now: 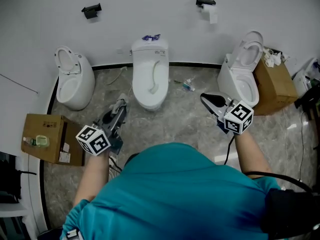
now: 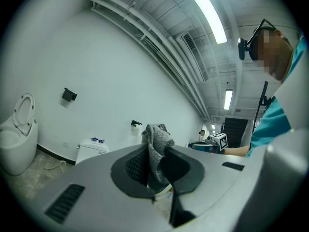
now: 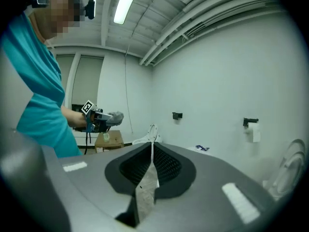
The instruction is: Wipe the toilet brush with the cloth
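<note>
- Left gripper (image 2: 155,153): jaws clamped on the grey cloth (image 2: 157,133); the cloth bunches up beyond the jaw tips.
- Right gripper (image 3: 152,148): jaws fully together, nothing between them.

No legible text; labels on cardboard box (image 1: 50,134) too small.

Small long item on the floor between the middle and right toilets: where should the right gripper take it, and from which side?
The item lies flat on the floor, thin at its left end in the head view, bulkier at its right. Likely best: the thin end, from above, jaws across its length. Right gripper is shut and empty; open it first.
</note>
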`<move>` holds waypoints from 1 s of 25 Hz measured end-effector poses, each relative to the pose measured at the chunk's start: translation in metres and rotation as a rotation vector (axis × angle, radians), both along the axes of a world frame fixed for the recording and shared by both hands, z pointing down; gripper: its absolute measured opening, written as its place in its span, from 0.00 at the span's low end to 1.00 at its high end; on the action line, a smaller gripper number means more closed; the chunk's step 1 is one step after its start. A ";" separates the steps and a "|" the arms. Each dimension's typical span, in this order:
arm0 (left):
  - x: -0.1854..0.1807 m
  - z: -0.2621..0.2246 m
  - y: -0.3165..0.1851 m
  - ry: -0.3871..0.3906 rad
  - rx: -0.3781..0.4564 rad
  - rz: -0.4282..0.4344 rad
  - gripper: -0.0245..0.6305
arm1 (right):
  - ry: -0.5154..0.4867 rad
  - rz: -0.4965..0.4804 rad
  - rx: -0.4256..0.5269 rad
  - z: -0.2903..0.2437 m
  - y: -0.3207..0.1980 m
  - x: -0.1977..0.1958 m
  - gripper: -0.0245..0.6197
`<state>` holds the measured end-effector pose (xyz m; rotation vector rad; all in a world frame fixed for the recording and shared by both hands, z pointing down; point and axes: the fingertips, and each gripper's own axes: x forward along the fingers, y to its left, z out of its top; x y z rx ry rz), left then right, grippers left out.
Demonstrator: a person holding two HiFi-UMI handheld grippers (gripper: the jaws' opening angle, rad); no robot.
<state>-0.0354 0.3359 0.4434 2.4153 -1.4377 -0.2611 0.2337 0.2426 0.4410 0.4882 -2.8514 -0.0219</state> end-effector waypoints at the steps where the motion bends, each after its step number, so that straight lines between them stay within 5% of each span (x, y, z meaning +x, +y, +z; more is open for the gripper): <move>1: -0.003 0.001 -0.003 0.000 -0.005 -0.003 0.10 | 0.030 -0.019 0.010 0.005 -0.001 -0.005 0.03; 13: -0.104 0.048 -0.120 0.053 -0.035 0.082 0.10 | 0.332 -0.150 0.055 0.073 -0.062 -0.137 0.04; 25: -0.224 0.079 -0.276 0.045 -0.149 0.270 0.10 | 0.378 0.082 -0.288 0.161 -0.187 -0.264 0.04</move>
